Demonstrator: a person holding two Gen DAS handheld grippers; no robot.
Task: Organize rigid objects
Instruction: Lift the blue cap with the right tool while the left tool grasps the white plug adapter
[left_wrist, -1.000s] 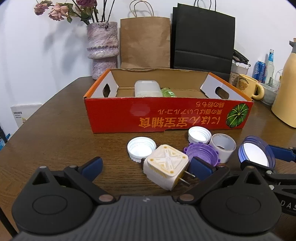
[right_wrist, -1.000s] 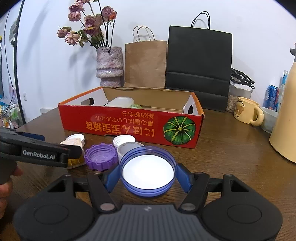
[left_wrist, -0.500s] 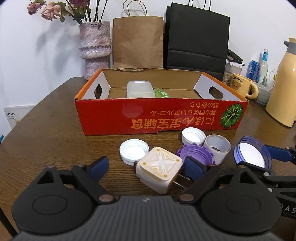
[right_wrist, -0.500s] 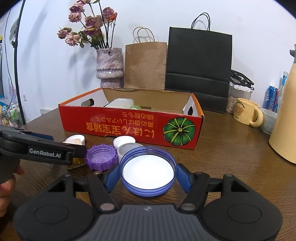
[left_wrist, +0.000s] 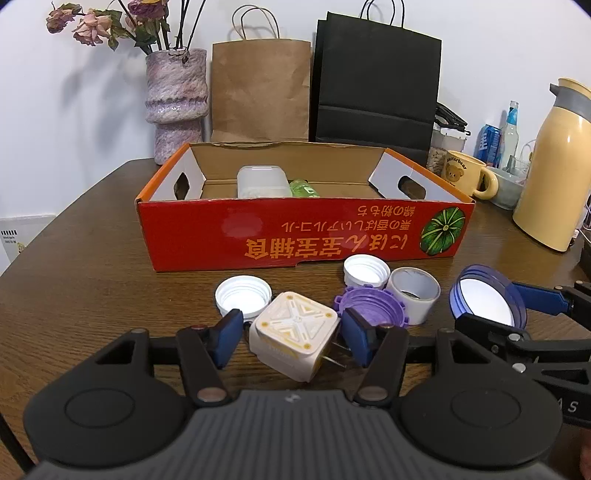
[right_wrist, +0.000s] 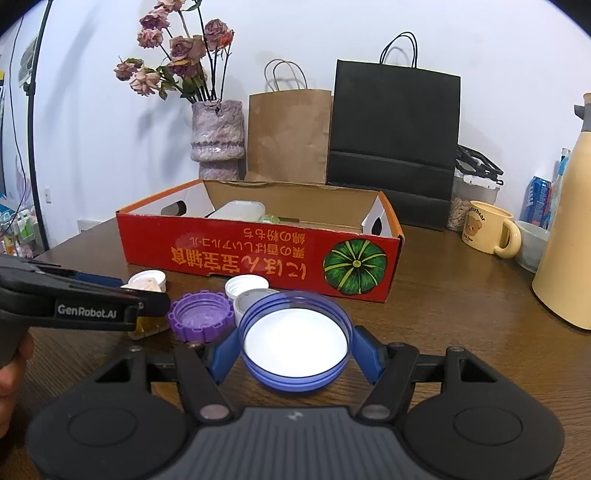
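My left gripper (left_wrist: 293, 338) straddles a cream square plug adapter (left_wrist: 293, 334) on the table, its blue pads close to both sides; whether they press it is unclear. My right gripper (right_wrist: 293, 349) is shut on a blue round lid (right_wrist: 293, 339), also seen in the left wrist view (left_wrist: 485, 301). A purple cap (left_wrist: 369, 308), two white caps (left_wrist: 242, 295) (left_wrist: 365, 271) and a tape roll (left_wrist: 413, 293) lie in front of the red cardboard box (left_wrist: 295, 236). The box holds a clear plastic container (left_wrist: 262, 181) and a green item (left_wrist: 303, 188).
Behind the box stand a purple vase (left_wrist: 175, 99), a brown paper bag (left_wrist: 260, 88) and a black bag (left_wrist: 376, 85). To the right are a yellow mug (left_wrist: 463, 173), a cream thermos (left_wrist: 554, 173), a bowl and bottles.
My left gripper's fingers have closed in from wide open to either side of the plug adapter. My right gripper stays still with the blue lid.
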